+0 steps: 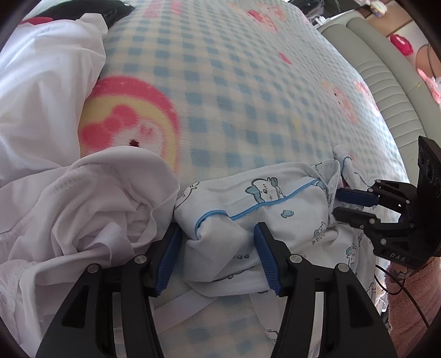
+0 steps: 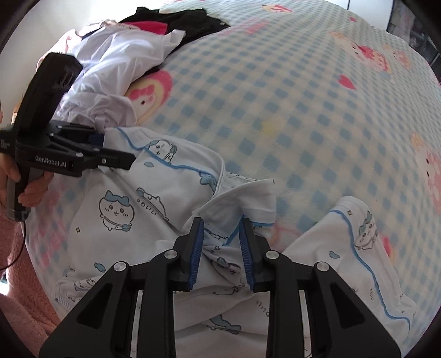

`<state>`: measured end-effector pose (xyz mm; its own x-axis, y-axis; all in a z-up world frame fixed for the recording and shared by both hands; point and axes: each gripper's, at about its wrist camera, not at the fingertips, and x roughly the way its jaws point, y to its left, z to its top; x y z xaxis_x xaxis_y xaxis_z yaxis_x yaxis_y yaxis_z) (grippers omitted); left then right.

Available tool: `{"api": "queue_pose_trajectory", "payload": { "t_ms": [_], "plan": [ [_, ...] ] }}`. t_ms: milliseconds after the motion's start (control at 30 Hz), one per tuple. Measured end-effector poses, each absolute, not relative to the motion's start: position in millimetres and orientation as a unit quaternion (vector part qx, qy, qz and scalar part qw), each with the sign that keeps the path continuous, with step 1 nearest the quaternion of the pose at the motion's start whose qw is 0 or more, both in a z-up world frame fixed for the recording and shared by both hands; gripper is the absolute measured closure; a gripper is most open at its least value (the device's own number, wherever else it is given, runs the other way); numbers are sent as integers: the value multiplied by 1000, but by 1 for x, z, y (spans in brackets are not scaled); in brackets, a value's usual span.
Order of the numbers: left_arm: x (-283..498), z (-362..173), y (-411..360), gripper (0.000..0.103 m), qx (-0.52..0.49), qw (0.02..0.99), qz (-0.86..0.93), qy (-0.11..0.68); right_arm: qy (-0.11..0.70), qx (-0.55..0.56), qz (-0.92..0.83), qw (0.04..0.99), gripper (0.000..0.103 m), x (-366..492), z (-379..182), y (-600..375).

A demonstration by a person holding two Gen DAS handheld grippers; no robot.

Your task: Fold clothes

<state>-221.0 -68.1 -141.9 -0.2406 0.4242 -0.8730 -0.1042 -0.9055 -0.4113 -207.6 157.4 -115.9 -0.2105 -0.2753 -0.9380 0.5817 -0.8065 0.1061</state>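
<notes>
A white pyjama top [image 1: 275,198] with blue piping and cartoon prints lies crumpled on the checked blanket. My left gripper [image 1: 217,247] is open, its blue pads either side of a bunched edge of the top. From the right wrist view the left gripper [image 2: 115,148] sits at the top's far left corner. My right gripper [image 2: 222,221] is shut on a bunch of the pyjama top [image 2: 124,209] just below its collar [image 2: 248,190]. The left wrist view shows the right gripper [image 1: 336,203] at the garment's right end, its fingers close together. One sleeve [image 2: 358,247] trails to the right.
A heap of plain white clothes [image 1: 82,206] lies left of the top, with a black garment [image 2: 193,22] behind it. The blue checked blanket [image 1: 248,96] stretches ahead. A grey padded bed edge [image 1: 386,82] runs along the right. A pink sleeve [image 1: 408,297] holds the right gripper.
</notes>
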Motion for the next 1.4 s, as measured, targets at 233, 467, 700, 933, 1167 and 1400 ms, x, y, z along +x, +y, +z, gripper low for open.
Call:
{"api": "queue_pose_trajectory", "payload": {
  "t_ms": [233,467,700,933,1167,1400],
  "plan": [
    [-221,-146,-64,43,-593,165,779,-117,150,582,-745,289,68,-212,-152,149],
    [-219,-152,-54,43,-587,149,788,-106,10,574,-770,278,89,-215,-137,195],
    [-222,-161,-48,43,-601,133,782,-93,-43,570,-792,216,95,-230,-125,239],
    [-224,-161,-57,45,-594,153,777,-143,-39,550,-825,120,95,-250,-120,263],
    [-222,-158,-93,52,-554,211,741,-314,-47,559,-815,146,81,-256,-117,252],
    [-240,-173,-96,89,-608,184,697,-333,1,588,-785,192,73,-264,-122,224]
  ]
}}
